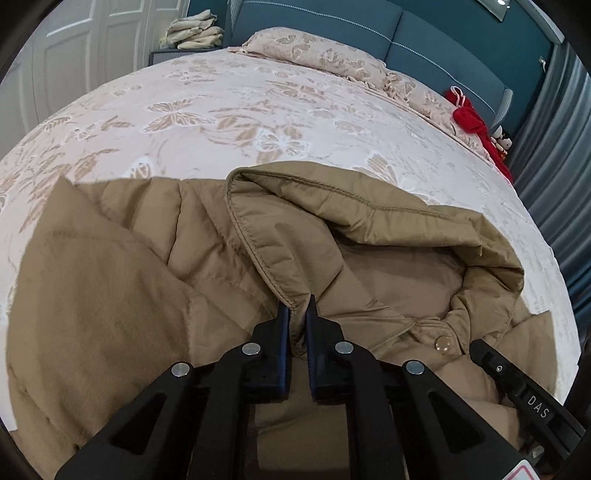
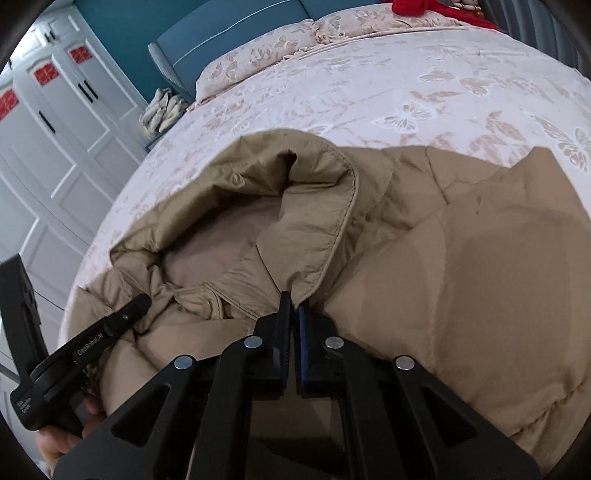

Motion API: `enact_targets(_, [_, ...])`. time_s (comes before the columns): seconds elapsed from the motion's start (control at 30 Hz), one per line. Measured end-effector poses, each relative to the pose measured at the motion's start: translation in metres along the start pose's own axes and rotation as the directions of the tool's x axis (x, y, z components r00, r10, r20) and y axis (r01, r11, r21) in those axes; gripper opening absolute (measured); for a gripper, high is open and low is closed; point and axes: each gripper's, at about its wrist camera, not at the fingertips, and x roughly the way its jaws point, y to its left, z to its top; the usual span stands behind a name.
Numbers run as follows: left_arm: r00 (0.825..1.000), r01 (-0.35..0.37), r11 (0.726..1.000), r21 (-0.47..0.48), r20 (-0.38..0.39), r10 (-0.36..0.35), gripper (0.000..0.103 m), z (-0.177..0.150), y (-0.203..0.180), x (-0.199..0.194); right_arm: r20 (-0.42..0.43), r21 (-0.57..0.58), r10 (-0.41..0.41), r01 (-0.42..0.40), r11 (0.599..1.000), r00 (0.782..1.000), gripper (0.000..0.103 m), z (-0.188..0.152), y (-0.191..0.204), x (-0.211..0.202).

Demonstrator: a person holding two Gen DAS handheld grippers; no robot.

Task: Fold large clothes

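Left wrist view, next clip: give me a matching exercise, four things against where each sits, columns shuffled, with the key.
Things:
1. left claw
2. red cloth
3. snap button
4. stack of folded cream fabric

Places:
A. on the stand beside the headboard, by the white doors
B. shut on the hood edge of the tan jacket
C. at the jacket's collar, below the hood opening
D. far right edge of the bed, near the pillow

Pairs: 1-B, 2-D, 3-C, 4-A
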Motion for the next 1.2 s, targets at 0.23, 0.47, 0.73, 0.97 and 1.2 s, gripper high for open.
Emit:
enact_targets(0.23, [0.999,-0.017,1.0,0.007,0.038,0.017,0.013,-0.007,0.0,0.005,0.028,-0.014,-0.003,0.003,1.0,1.0,0.0,-0.002,-0.002,0.005])
enact_targets(0.47, [0.998,-0.039,0.999,0.02,0.041,0.038,0.015,-0.007,-0.004,0.003,0.01,-0.01,0.0,0.001,1.0,1.0,0.0,-0.002,-0.004,0.002])
enact_targets(0.73, [0.998,-0.055,0.995,0.085,0.032,0.053,0.033,-0.007,0.011,-0.062,-0.023,-0.06,-0.102,0.101,0.993,0.995,0.02,-0.016,-0.023,-0.071])
enact_targets(0.97, [0.99,-0.101,0.993,0.055,0.107,0.095,0.038,0.079,0.015,-0.106,0.078,-0.066,-0.054,0.059,0.996,0.995,0.023,0.052,-0.005,-0.117])
enact_targets(1.2, [0.992,-0.103,0.992,0.066,0.08,0.098,0.038,0.155,-0.038,-0.061,0.132,0.006,-0.026,0.025,1.0,0.991,0.021,0.136,0.044,-0.068])
